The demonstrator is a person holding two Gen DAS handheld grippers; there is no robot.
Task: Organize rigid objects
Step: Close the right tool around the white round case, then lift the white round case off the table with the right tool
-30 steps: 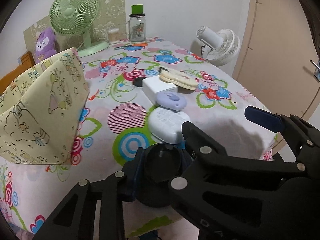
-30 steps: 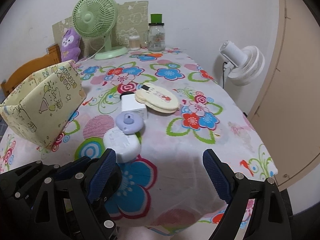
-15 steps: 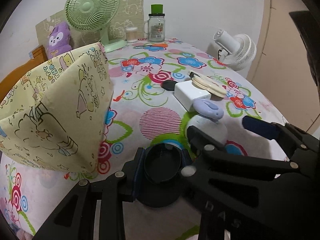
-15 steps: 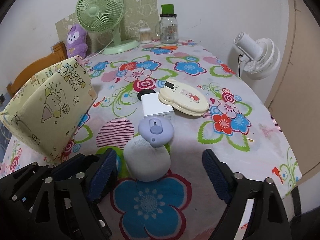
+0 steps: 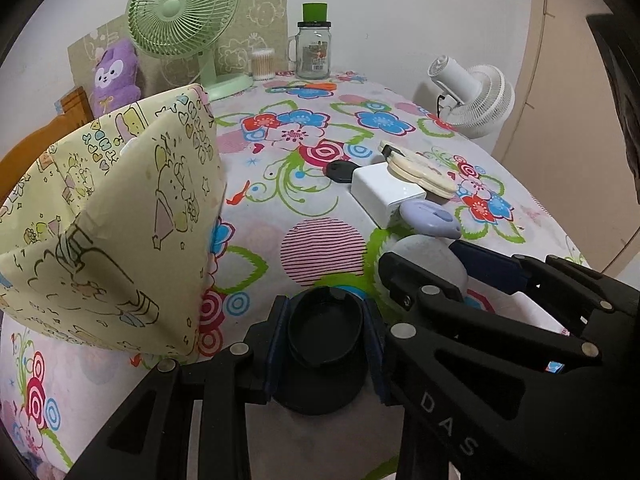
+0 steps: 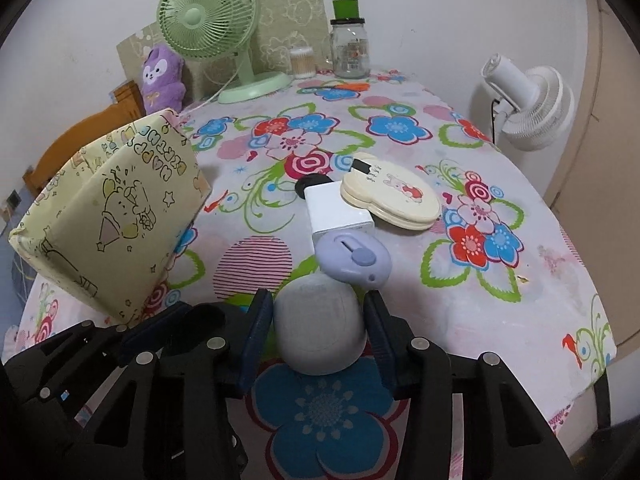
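My left gripper (image 5: 325,334) is shut on a round black dish (image 5: 325,326) and holds it over the table's near edge, beside the yellow patterned box (image 5: 108,232). My right gripper (image 6: 318,330) has its jaws close on both sides of a pale grey rounded case (image 6: 318,322), which also shows in the left wrist view (image 5: 424,256). Behind it lie a lilac oval gadget (image 6: 352,256), a white adapter block (image 6: 336,210), a cream bear-shaped compact (image 6: 390,196) and a small black piece (image 6: 310,181).
The floral tablecloth (image 6: 460,320) drops off at the near and right edges. At the back stand a green fan (image 6: 212,20), a glass jar with green lid (image 6: 350,44), a cotton-swab tub (image 6: 302,62) and a purple plush (image 6: 162,80). A white fan (image 6: 528,104) stands off the table's right.
My right gripper has moved forward and closed in around the grey case. My left gripper has swung left toward the yellow box with the black dish in it.
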